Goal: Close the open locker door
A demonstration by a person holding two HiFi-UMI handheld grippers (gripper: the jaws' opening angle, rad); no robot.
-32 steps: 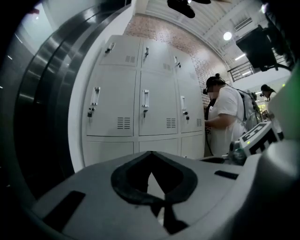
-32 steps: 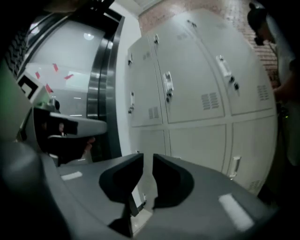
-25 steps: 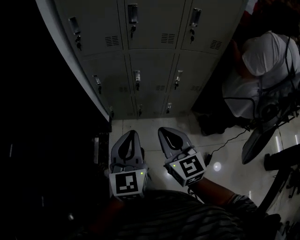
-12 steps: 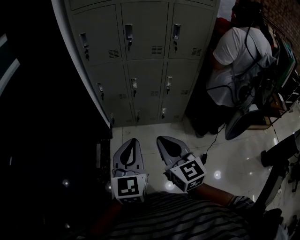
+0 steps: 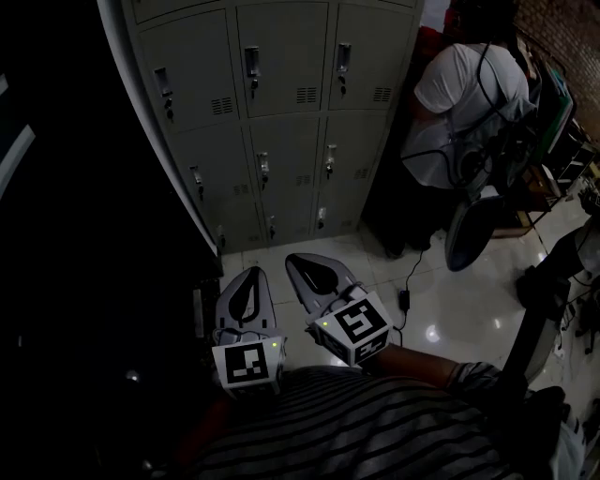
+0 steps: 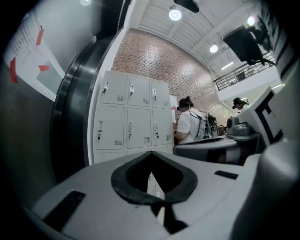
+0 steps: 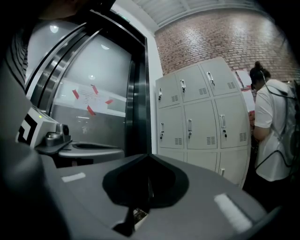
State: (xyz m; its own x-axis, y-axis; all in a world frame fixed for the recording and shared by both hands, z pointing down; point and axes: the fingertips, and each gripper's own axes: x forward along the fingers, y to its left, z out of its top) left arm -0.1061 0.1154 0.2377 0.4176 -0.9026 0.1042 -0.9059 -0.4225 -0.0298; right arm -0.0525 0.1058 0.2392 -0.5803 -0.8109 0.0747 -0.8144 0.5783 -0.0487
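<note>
Ahead, upright lockers (image 5: 272, 112), fronts toward left gripper (image 5: 249, 274) and right gripper (image 5: 296, 262), fingers (image 6: 84, 187) together, empty.

We see a brick wall (image 6: 154, 56) at twelve o'clock, a glossy white tiled floor (image 5: 441, 314) at four o'clock, and bright ceiling lights (image 6: 175, 14) overhead.

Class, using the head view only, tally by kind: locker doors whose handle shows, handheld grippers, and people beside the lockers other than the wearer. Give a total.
Locker doors with a handle showing: 9
Grippers: 2 (left gripper, right gripper)
Person in a white shirt: 1
Total: 12
</note>
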